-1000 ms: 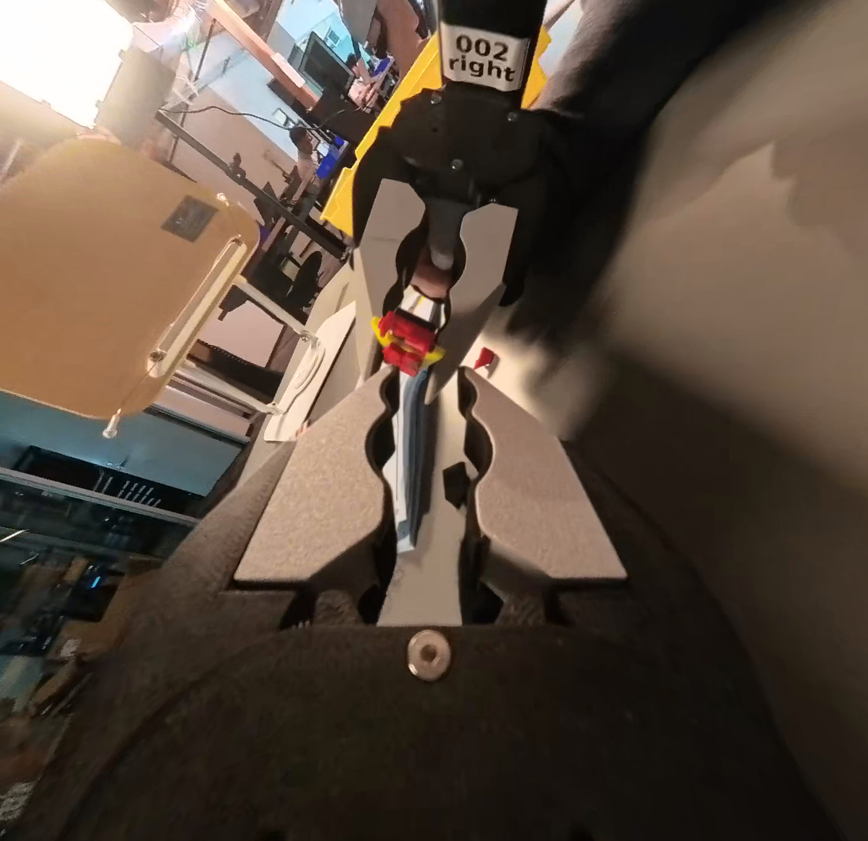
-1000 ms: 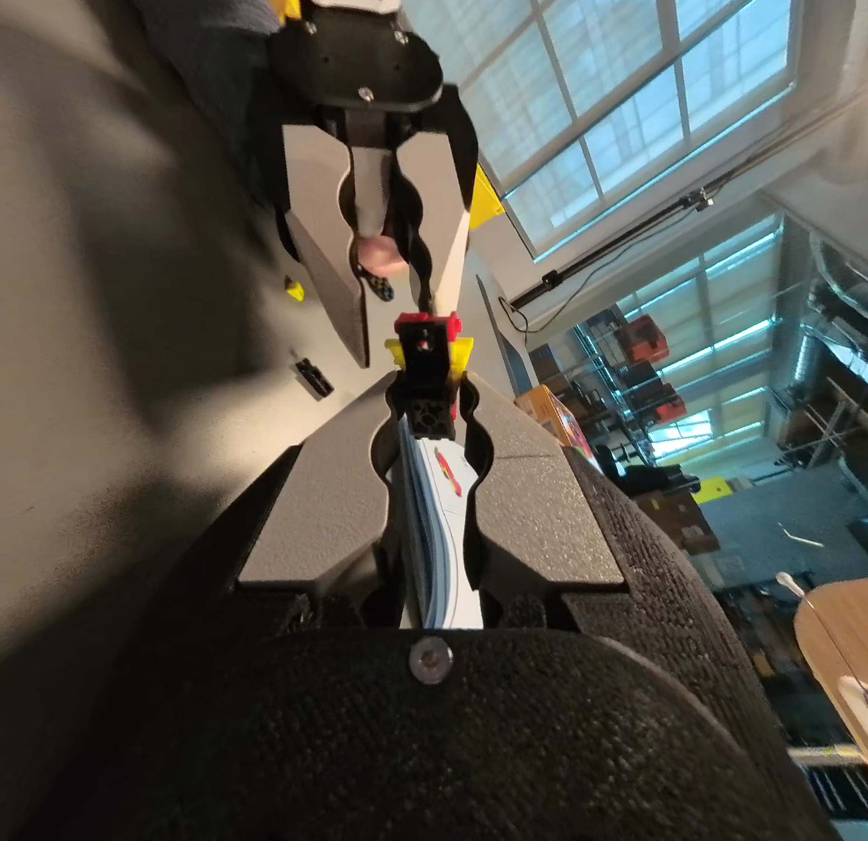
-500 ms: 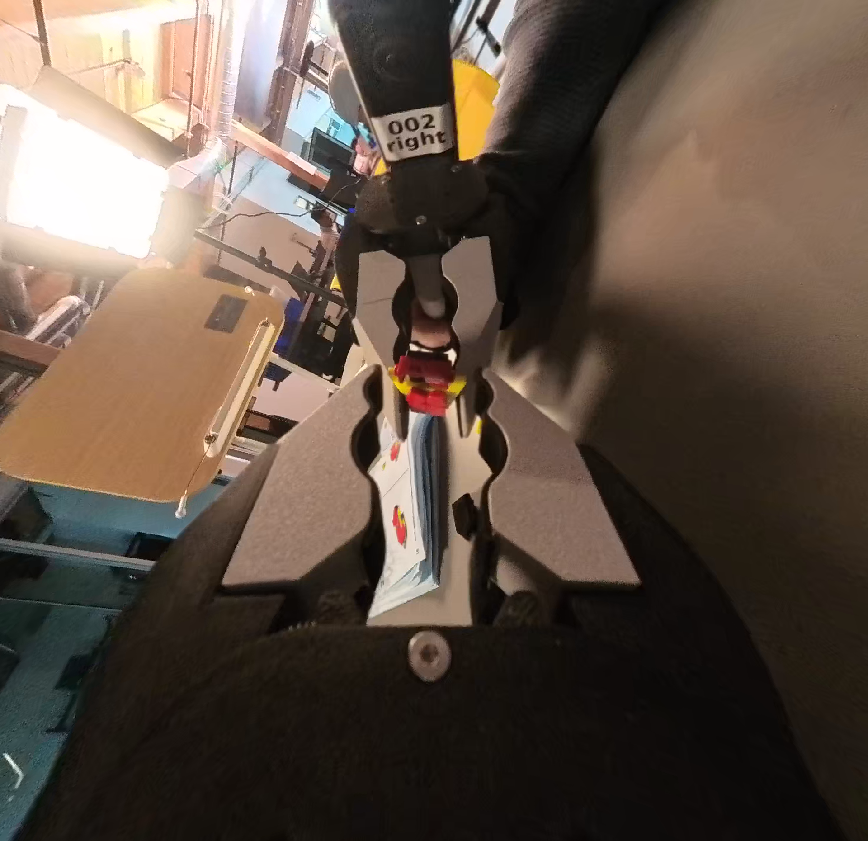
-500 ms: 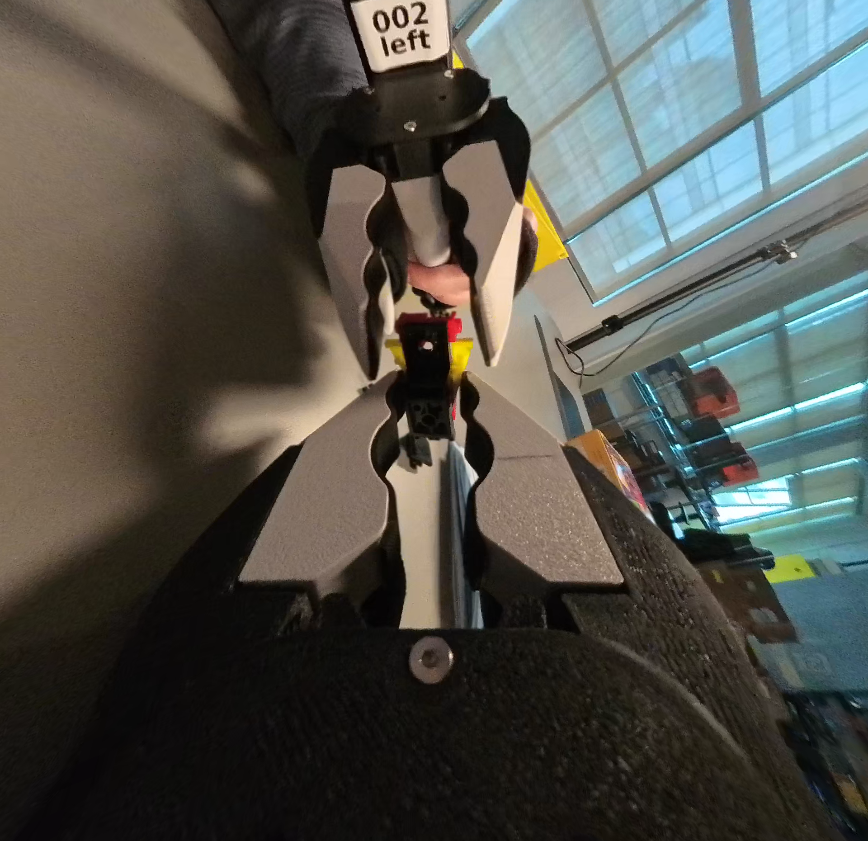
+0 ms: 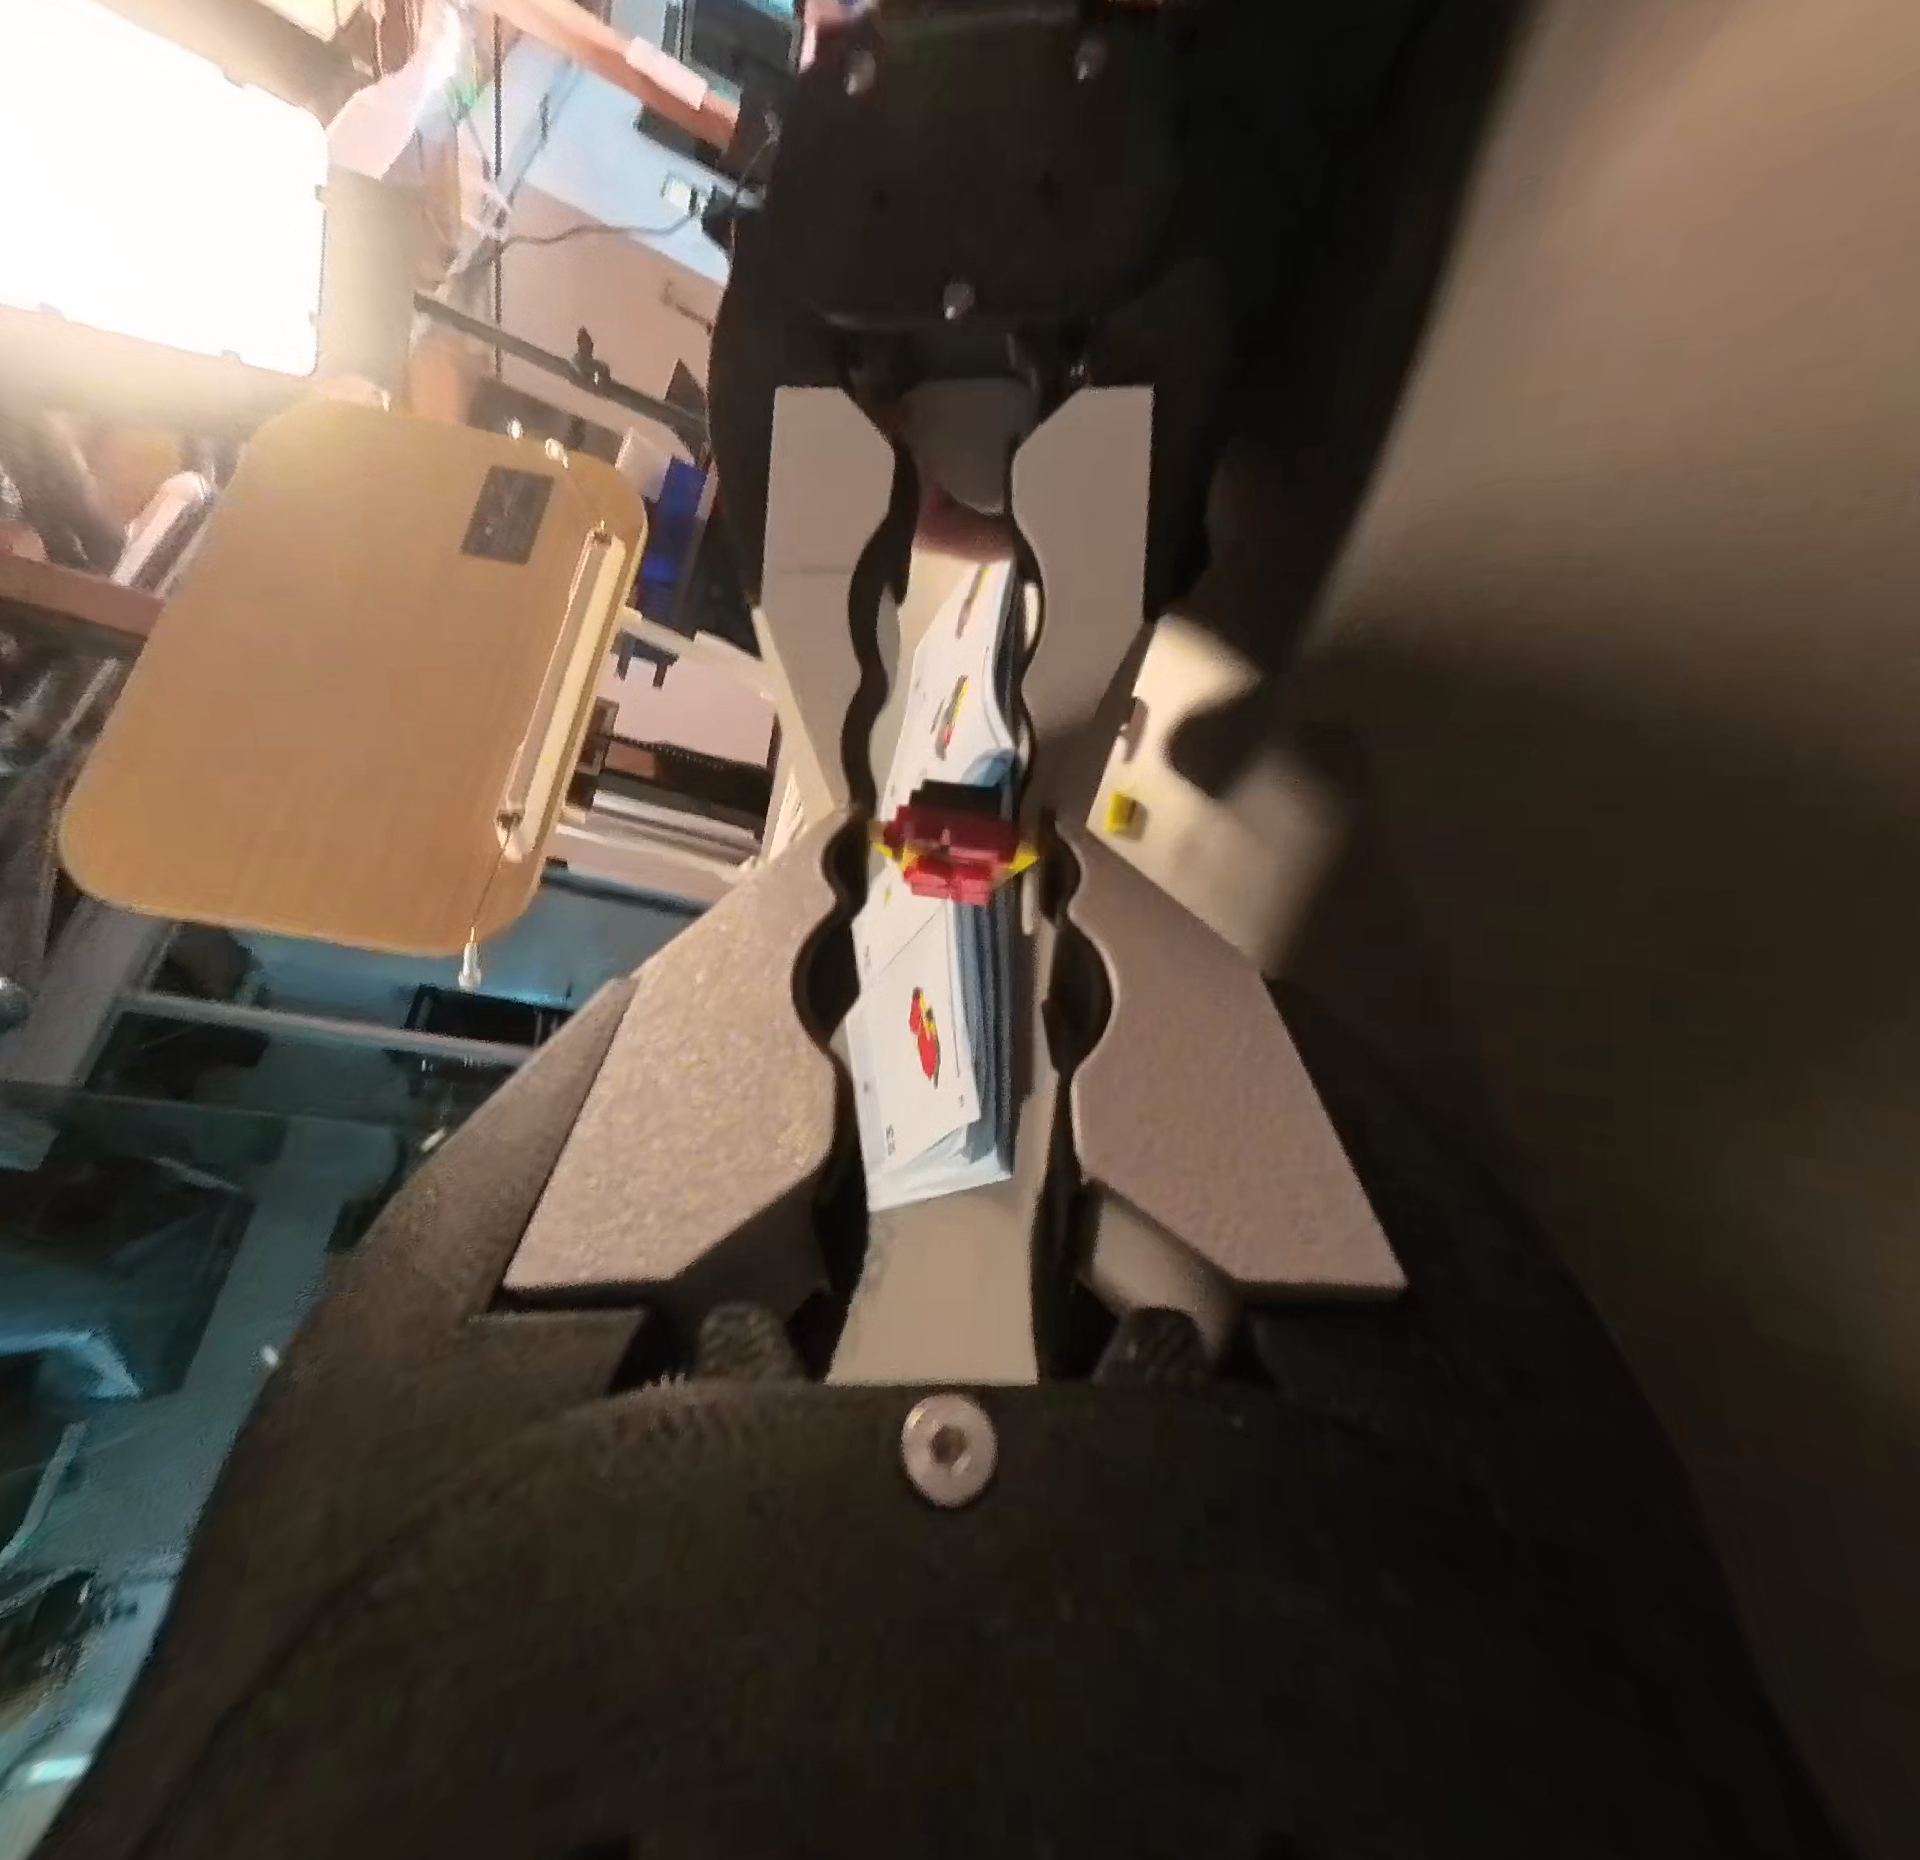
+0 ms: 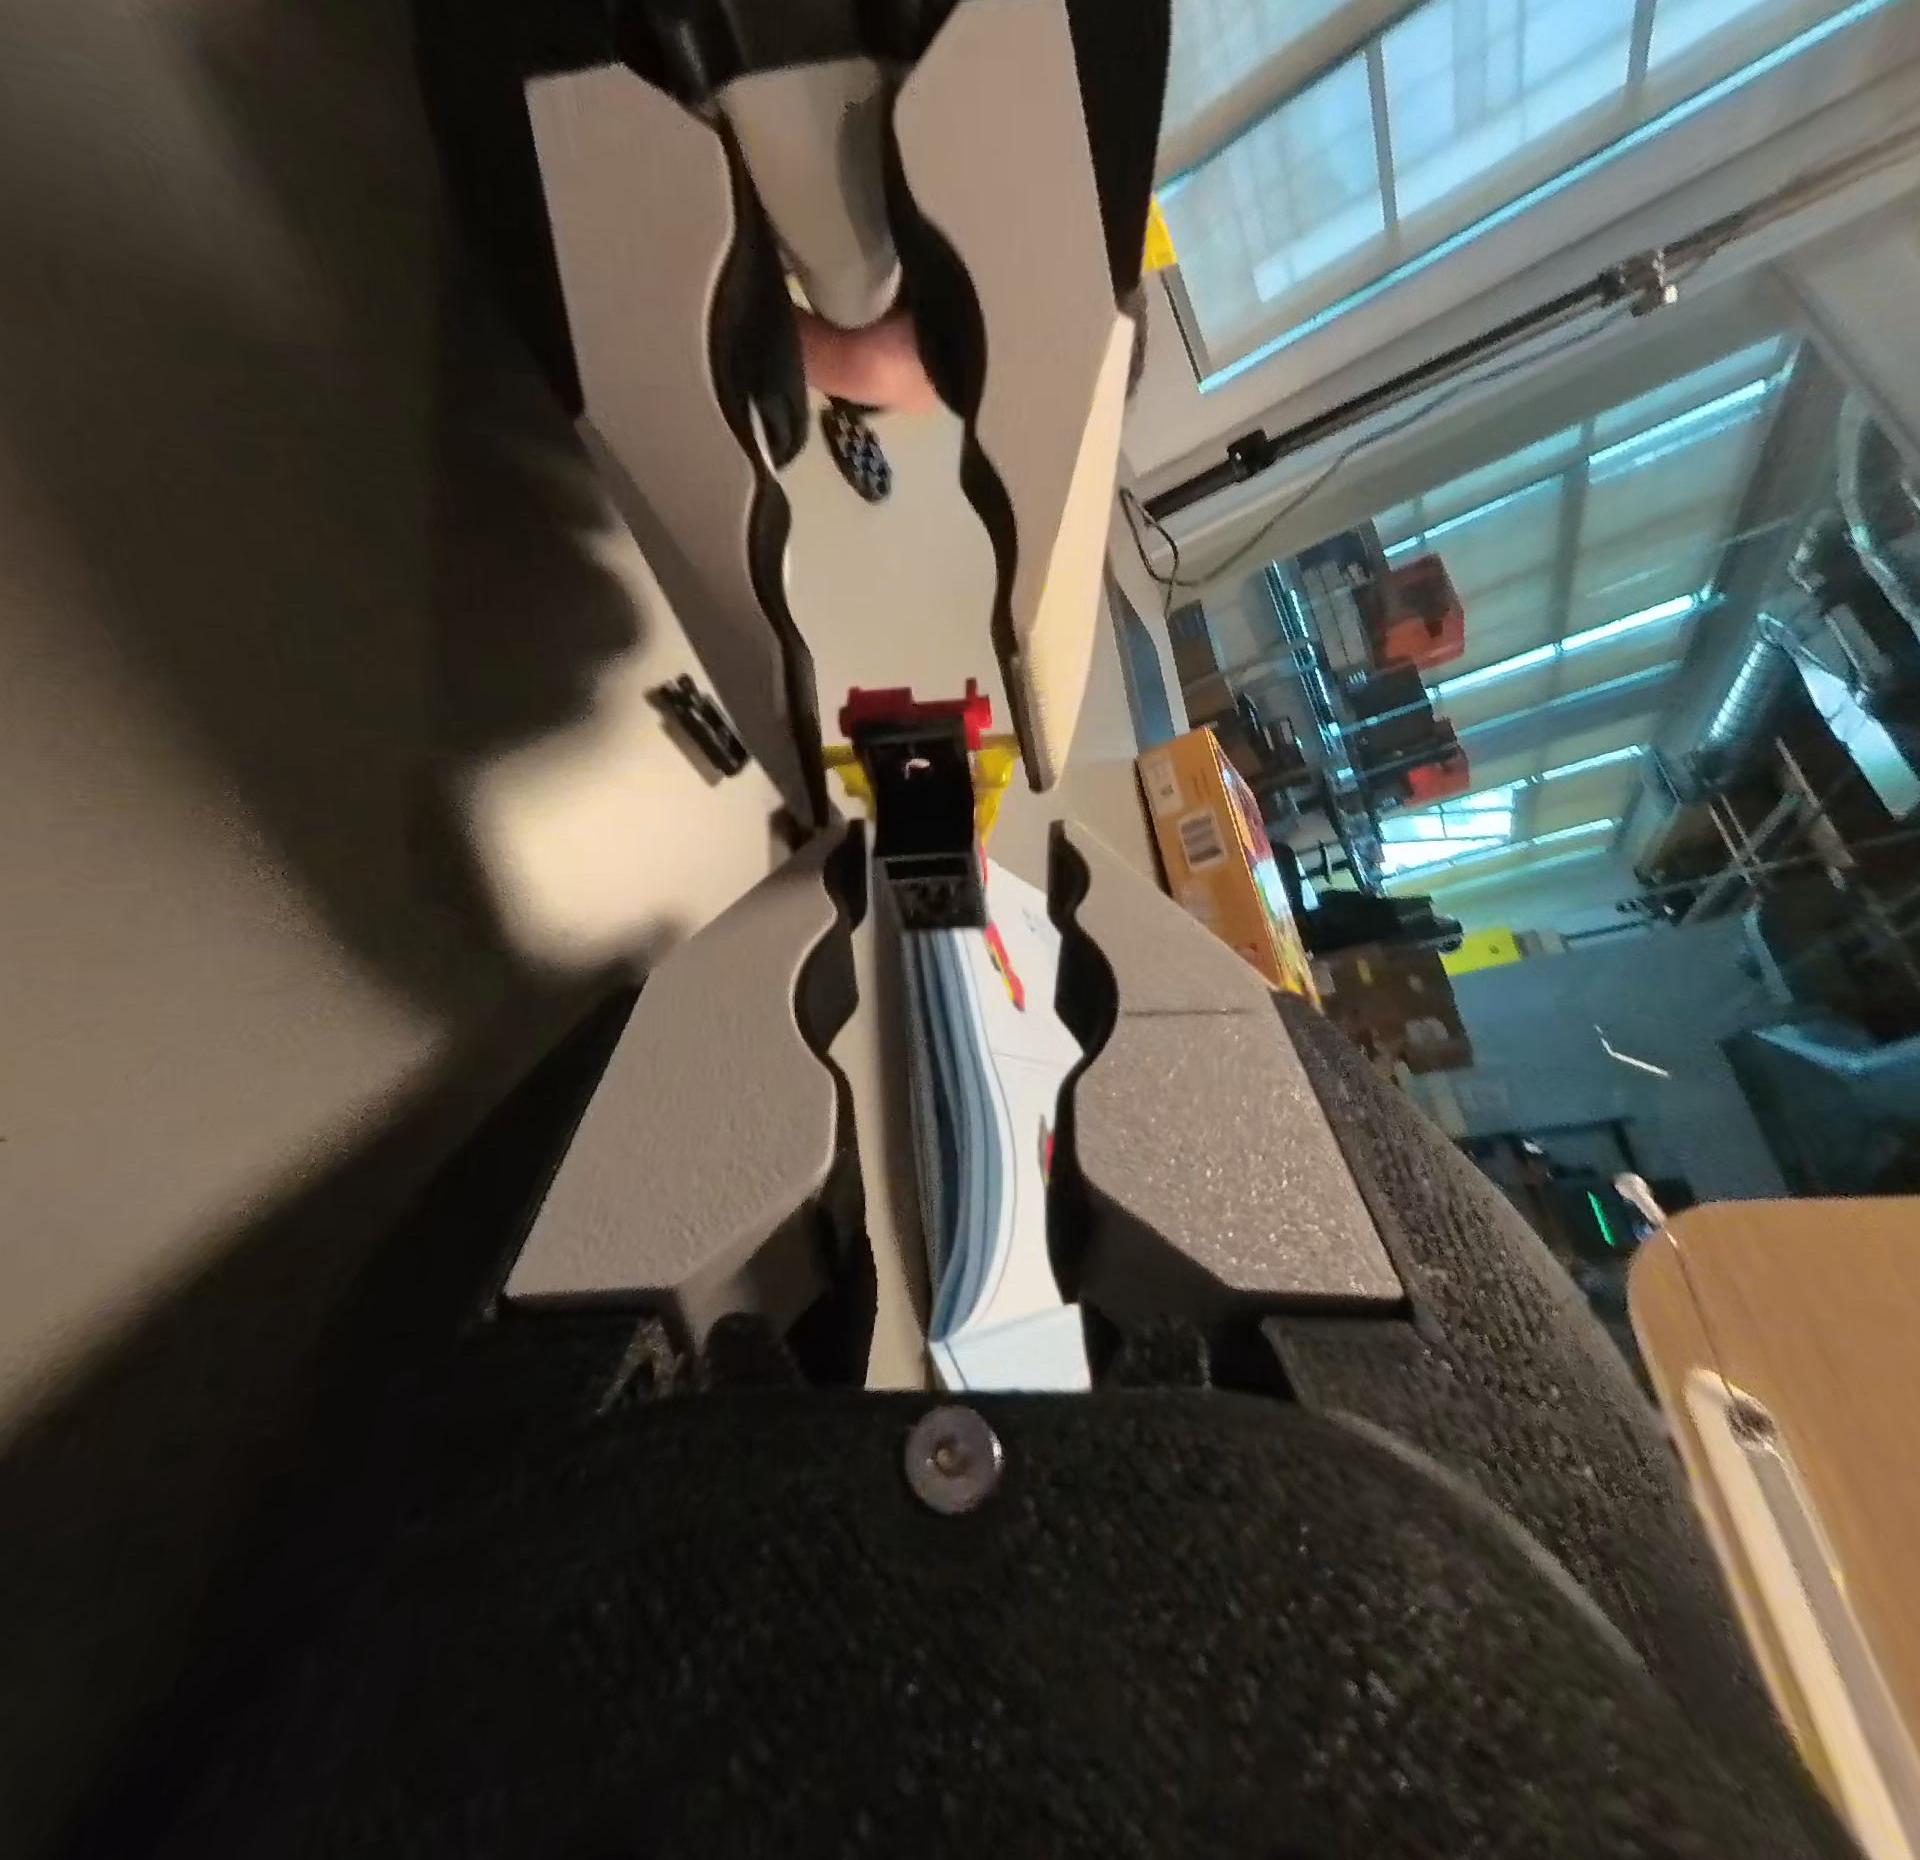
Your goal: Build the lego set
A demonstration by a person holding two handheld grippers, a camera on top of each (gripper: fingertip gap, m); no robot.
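The room is a large workshop; tall paned windows (image 6: 1455, 96) fill the right wrist view from 12 to 2 o'clock, with storage racks (image 6: 1403, 667) of boxes toward 3 o'clock; in the left wrist view a bright light panel (image 5: 135, 200) glares at 10 o'clock above a wooden board (image 5: 343, 688) at 9 o'clock; the pale desk (image 5: 1662, 460), tilted steeply in both views, runs along 3 o'clock there and carries an instruction booklet (image 5: 935, 1041) just behind the tools; an orange box (image 6: 1226, 854) stands on it at 3 o'clock in the right wrist view; the left tool (image 5: 951, 854) and right tool (image 6: 940, 834) meet tip to tip at frame centre, each narrowed onto the small lego assembly (image 5: 951, 844) of red, yellow and black pieces held between them; loose pieces lie on the desk: a black one (image 6: 696, 724) at 10 o'clock, a yellow one (image 5: 1119, 811) near centre.
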